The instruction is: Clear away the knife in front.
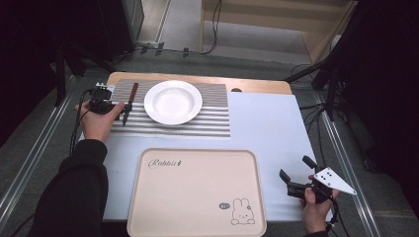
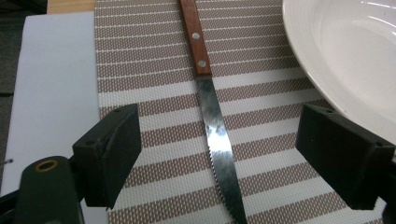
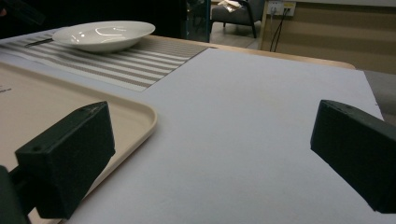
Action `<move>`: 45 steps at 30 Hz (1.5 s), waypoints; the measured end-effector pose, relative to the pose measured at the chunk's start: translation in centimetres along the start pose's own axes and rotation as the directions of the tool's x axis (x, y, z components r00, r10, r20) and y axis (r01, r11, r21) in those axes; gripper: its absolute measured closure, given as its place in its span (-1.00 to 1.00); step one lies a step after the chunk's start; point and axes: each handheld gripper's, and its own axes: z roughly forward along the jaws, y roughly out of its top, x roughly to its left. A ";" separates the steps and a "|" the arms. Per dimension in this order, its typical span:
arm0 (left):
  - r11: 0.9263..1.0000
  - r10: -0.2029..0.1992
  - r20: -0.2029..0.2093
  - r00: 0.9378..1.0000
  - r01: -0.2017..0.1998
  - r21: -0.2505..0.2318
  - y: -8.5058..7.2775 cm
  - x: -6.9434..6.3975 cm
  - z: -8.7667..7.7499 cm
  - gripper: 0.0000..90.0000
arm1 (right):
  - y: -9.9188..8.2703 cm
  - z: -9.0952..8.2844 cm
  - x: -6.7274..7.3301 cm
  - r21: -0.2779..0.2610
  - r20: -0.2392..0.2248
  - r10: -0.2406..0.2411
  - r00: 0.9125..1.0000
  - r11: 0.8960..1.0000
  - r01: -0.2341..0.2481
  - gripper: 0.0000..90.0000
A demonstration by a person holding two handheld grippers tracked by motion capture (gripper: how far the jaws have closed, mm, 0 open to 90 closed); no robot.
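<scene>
A knife (image 1: 130, 102) with a wooden handle and serrated blade (image 2: 220, 140) lies on the striped placemat (image 1: 212, 116), left of a white plate (image 1: 173, 101). My left gripper (image 1: 114, 107) hovers at the placemat's left edge, open, its jaws standing either side of the blade (image 2: 219, 163) without touching it. The plate's rim (image 2: 336, 60) runs just past the right jaw. My right gripper (image 1: 297, 169) is open over the white table cover at the front right, beside the beige tray (image 1: 197, 192), nothing between its jaws (image 3: 210, 158).
The beige tray (image 3: 56, 107) with a rabbit print lies at the table's front. The white cover (image 1: 267, 128) spans the table right of the placemat. The plate (image 3: 105, 35) sits far off in the right gripper view. Metal rails run along both table sides.
</scene>
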 end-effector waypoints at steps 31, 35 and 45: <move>0.991 -0.005 -0.077 0.997 0.015 0.130 4.3 -0.9 5.0 0.44 | 0.0 0.2 0.2 0.012 0.016 -0.006 1.000 1.000 0.006 -1.00; 0.990 0.003 -0.096 0.995 0.010 0.138 4.2 -0.9 5.4 0.50 | 0.0 0.2 0.2 0.013 0.020 -0.009 1.000 1.000 0.009 -1.00; 0.993 0.009 -0.126 0.992 0.006 0.120 3.9 -1.2 6.4 0.62 | 0.0 0.4 0.4 0.023 0.024 -0.021 0.999 1.000 0.021 -1.00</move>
